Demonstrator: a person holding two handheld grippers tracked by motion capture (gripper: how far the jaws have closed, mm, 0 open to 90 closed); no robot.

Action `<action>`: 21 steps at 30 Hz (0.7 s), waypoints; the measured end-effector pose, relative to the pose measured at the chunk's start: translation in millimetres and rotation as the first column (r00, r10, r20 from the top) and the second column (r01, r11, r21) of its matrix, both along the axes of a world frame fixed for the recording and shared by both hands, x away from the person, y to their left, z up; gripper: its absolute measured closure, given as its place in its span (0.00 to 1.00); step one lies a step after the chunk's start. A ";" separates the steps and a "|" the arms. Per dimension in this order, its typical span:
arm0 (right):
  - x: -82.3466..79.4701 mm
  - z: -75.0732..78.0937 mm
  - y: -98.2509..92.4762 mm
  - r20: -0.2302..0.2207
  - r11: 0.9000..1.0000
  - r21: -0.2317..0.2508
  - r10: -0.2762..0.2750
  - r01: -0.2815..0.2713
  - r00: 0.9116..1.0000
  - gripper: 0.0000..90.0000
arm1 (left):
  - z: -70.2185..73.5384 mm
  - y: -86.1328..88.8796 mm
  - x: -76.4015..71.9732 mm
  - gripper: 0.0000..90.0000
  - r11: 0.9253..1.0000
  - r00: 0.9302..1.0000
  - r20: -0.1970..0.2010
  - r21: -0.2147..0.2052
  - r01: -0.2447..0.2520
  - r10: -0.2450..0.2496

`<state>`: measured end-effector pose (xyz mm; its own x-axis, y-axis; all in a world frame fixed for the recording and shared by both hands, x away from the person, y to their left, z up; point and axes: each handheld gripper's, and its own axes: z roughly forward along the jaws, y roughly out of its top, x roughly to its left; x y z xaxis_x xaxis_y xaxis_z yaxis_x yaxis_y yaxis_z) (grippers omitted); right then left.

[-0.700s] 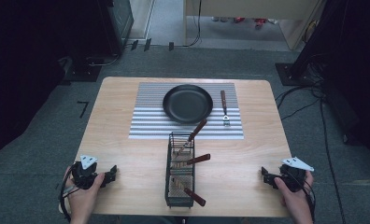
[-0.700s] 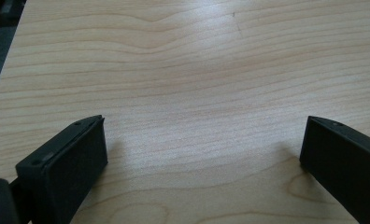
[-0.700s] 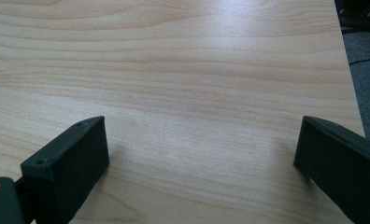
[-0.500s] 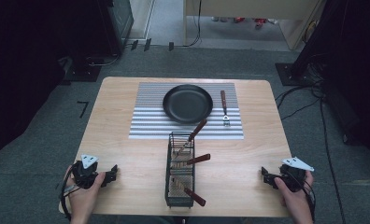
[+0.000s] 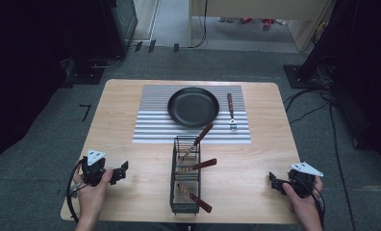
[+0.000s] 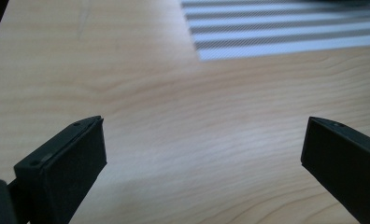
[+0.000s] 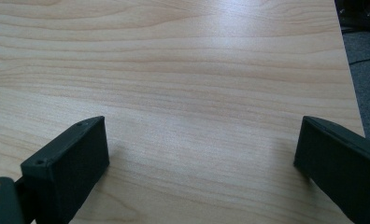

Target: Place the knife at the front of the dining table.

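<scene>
Left gripper (image 5: 122,171): jaws spread wide, nothing between them; bare wood below in the left gripper view. Held low over the near left part of the table, pointing right toward the wire basket.
Right gripper (image 5: 273,182): jaws spread wide, holding nothing; bare wood between them in the right gripper view. Held at the near right edge, pointing left toward the basket.
Wire basket (image 5: 185,204): black, oblong, at near centre, between the two grippers and well apart from both.
Basket contents: three utensils with reddish-brown handles (image 5: 204,164) lie in it, handles sticking out to the right.
Striped mat (image 5: 150,122): far centre, beyond the basket.
Frying pan (image 5: 193,106): black, on the mat.
Fork (image 5: 231,111): reddish-brown handle, on the mat just right of the pan.
Table (image 5: 121,101): light wood.
</scene>
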<state>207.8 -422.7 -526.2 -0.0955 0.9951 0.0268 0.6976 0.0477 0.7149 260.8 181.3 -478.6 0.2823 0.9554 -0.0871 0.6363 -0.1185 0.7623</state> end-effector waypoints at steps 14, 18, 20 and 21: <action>0.0 -0.1 -0.2 0.001 1.000 0.000 0.001 -0.001 1.000 0.03 | 56.1 -47.5 27.2 0.00 0.986 0.987 0.092 -0.089 0.140 -0.132; 0.0 -0.1 -0.1 0.001 1.000 0.000 0.000 0.000 1.000 0.03 | 62.0 -58.7 31.7 0.00 0.982 0.982 0.104 -0.093 0.166 -0.156; 0.0 -0.1 -0.1 0.001 1.000 0.000 0.001 -0.001 1.000 0.03 | 65.4 -67.6 34.0 0.00 0.977 0.976 0.112 -0.084 0.198 -0.188; 0.0 -0.1 -0.1 0.001 1.000 0.000 0.001 -0.001 1.000 0.03 | 69.0 -76.1 36.1 0.00 0.970 0.968 0.118 -0.077 0.230 -0.221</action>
